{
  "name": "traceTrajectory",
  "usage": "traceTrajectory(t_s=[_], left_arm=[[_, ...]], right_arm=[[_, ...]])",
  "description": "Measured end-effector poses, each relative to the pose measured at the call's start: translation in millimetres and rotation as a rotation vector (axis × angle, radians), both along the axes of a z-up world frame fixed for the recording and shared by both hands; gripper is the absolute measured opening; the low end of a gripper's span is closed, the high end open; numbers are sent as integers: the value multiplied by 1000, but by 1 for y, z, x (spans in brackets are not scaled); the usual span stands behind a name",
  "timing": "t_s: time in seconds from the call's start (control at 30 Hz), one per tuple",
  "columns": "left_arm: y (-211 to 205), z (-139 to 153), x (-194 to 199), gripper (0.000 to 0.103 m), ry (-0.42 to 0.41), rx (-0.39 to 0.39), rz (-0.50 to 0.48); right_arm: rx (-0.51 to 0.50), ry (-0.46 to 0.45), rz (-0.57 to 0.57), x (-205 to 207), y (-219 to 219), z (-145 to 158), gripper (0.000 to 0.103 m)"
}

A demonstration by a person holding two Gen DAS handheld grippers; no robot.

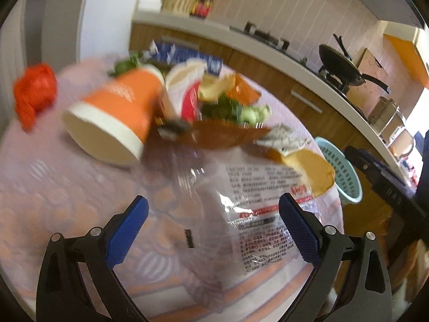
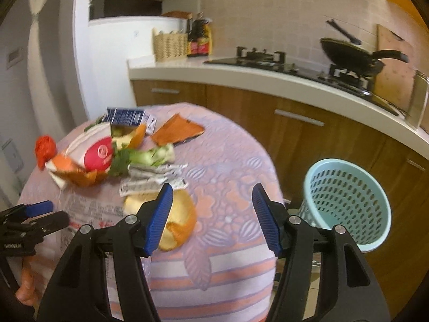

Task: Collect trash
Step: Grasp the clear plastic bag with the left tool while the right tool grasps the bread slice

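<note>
Trash lies on a round table with a purple and orange cloth (image 2: 228, 177). My left gripper (image 1: 213, 214) is open just above a clear printed plastic bag (image 1: 257, 204). Behind the bag lie an orange paper cup (image 1: 118, 112) on its side, green vegetable scraps (image 1: 241, 111), a blue carton (image 1: 185, 53) and an orange peel (image 1: 313, 169). My right gripper (image 2: 211, 209) is open and empty above the table's near edge, next to the same peel (image 2: 182, 217). A light blue trash basket (image 2: 346, 201) stands on the floor right of the table.
A crumpled red bag (image 1: 34, 94) lies at the table's far left. A torn grey wrapper (image 2: 152, 179) and an orange wrapper (image 2: 177, 131) lie mid-table. The kitchen counter with a hob and a black pan (image 2: 351, 56) runs behind. The left gripper shows at the right wrist view's left edge (image 2: 34, 212).
</note>
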State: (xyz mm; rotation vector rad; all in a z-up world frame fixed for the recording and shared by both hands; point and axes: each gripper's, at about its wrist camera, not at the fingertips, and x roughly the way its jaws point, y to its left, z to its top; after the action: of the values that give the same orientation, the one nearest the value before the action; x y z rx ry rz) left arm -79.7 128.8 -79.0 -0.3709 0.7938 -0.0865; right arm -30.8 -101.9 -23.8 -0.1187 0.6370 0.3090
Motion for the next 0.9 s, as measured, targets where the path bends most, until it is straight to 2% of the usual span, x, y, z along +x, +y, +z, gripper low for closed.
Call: traceTrajectory(t_s=[0.07, 0.13, 0.2, 0.27, 0.43, 0.53, 0.6, 0.67, 0.7, 0.77, 0.8, 0.83, 0.9], left_arm=[[0, -10, 3, 87, 20, -50, -21], [-1, -12, 3, 85, 16, -63, -26], [-3, -13, 2, 78, 19, -96, -54], [-5, -18, 1, 74, 29, -139, -84], [-22, -15, 3, 59, 34, -138, -109], [-32, -16, 1, 44, 39, -140, -124], [-39, -15, -1, 13, 42, -129, -130], [-44, -12, -5, 11, 33, -119, -131], [-47, -9, -8, 10, 26, -106, -129], [-51, -3, -16, 8, 10, -102, -137], [-52, -1, -19, 7, 5, -106, -143], [-54, 2, -23, 7, -2, -107, -151], [-58, 7, -31, 7, -11, -98, -161]], right_arm=[[0, 32, 26, 4, 4, -8, 61], [-3, 54, 37, 9, 6, -16, 65], [0, 78, 44, 15, 8, -22, 65], [22, 105, 57, 20, 8, -26, 65], [67, 167, 71, 34, 5, -37, 66], [106, 207, 72, 41, -1, -43, 66], [130, 229, 66, 45, -6, -46, 66], [160, 251, 68, 47, -11, -48, 66], [169, 256, 67, 48, -13, -48, 64], [176, 276, 77, 49, -15, -48, 48], [177, 292, 90, 49, -15, -49, 29], [175, 300, 97, 49, -14, -49, 19], [164, 299, 91, 45, -17, -46, 11]])
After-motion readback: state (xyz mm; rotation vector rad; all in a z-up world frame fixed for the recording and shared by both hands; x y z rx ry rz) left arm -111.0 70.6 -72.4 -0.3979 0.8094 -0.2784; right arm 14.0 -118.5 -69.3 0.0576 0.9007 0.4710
